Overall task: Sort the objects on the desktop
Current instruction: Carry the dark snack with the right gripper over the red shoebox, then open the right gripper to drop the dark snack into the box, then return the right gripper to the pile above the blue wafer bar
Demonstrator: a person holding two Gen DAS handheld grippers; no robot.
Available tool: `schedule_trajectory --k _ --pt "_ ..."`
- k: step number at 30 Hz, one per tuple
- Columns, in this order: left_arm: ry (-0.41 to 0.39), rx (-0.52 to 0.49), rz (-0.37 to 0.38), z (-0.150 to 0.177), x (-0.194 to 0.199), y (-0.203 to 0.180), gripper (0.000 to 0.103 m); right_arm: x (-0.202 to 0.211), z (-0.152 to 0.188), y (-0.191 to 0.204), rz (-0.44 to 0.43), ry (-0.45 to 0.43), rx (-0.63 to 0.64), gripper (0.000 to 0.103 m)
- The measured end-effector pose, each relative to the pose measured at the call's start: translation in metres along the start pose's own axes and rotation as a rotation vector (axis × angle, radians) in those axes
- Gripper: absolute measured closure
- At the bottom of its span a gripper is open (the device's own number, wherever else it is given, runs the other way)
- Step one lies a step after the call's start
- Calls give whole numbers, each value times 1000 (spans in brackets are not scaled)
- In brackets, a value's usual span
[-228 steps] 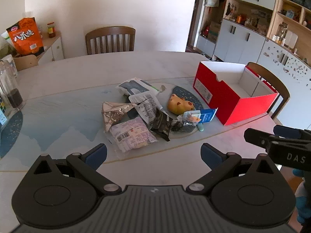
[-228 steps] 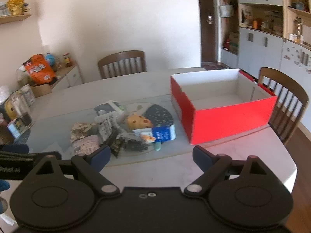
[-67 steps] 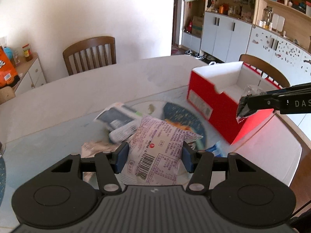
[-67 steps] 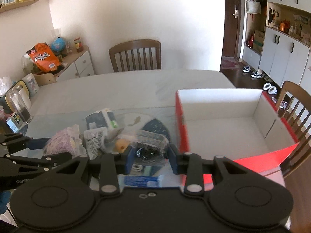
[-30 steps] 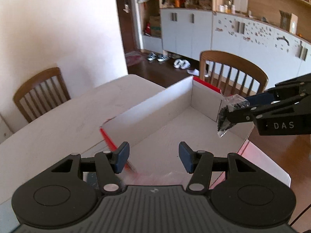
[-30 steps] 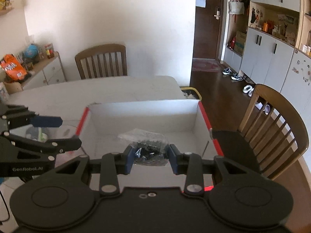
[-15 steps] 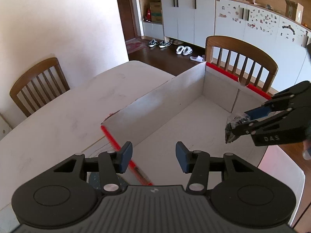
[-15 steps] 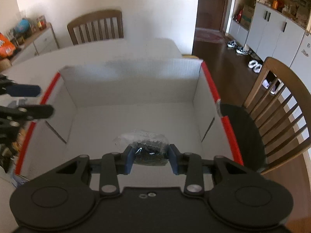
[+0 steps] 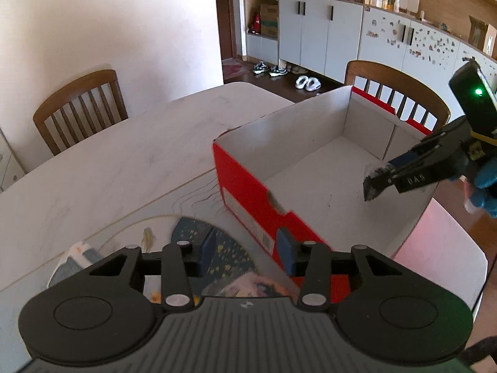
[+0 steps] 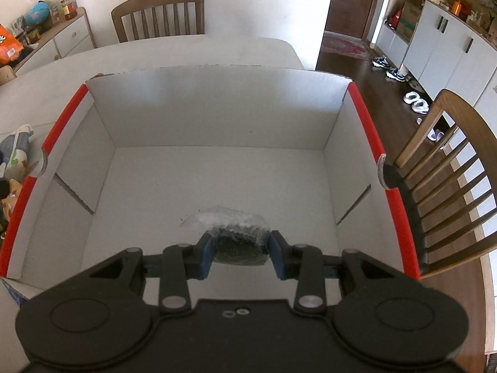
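A red box (image 10: pixel 366 130) with a white inside stands open on the pale table (image 9: pixel 124 161). My right gripper (image 10: pixel 241 256) is low inside it, shut on a clear packet (image 10: pixel 239 242) of dark bits just above the box floor. In the left wrist view that right gripper (image 9: pixel 377 186) reaches in over the box's (image 9: pixel 248 192) right wall with the packet at its tips. My left gripper (image 9: pixel 247 255) hangs in front of the box's near red side, over the table. Its jaws are closing with nothing between them.
Loose wrappers (image 9: pixel 71 261) and a dark speckled mat (image 9: pixel 230 251) lie under the left gripper; more packets (image 10: pixel 12 155) sit left of the box. Wooden chairs stand behind the table (image 9: pixel 80 108) and beside the box (image 10: pixel 450 186). The table edge runs just right of the box.
The left gripper has drawn back from above the box to the table in front of it, jaws narrower. The right gripper has sunk deeper into the box with the packet.
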State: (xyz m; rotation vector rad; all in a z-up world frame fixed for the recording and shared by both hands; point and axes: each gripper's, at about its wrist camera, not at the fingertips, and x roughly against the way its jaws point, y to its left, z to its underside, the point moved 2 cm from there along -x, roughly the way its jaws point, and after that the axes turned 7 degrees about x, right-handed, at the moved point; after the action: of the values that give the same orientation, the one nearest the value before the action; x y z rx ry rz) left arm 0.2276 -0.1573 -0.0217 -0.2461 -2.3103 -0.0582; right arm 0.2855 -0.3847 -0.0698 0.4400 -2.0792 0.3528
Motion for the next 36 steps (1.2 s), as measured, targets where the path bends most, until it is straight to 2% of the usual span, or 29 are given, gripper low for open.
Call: schedule_trajectory --k 9,15,18,28,36 --pt "25 47 -14 18 3 13 61 -5 -2 -1 5 5 -4 61" --pt "23 67 -6 25 8 17 61 9 -1 -5 13 -23 -27 57" --pt "14 73 -3 29 14 22 61 26 -1 -4 3 -60 -36 42" --pt "-23 94 3 41 39 38 61 95 -3 28 -38 -208 -37 42" --pt "-63 91 3 51 64 52 61 133 0 74 -90 -282 -23 42"
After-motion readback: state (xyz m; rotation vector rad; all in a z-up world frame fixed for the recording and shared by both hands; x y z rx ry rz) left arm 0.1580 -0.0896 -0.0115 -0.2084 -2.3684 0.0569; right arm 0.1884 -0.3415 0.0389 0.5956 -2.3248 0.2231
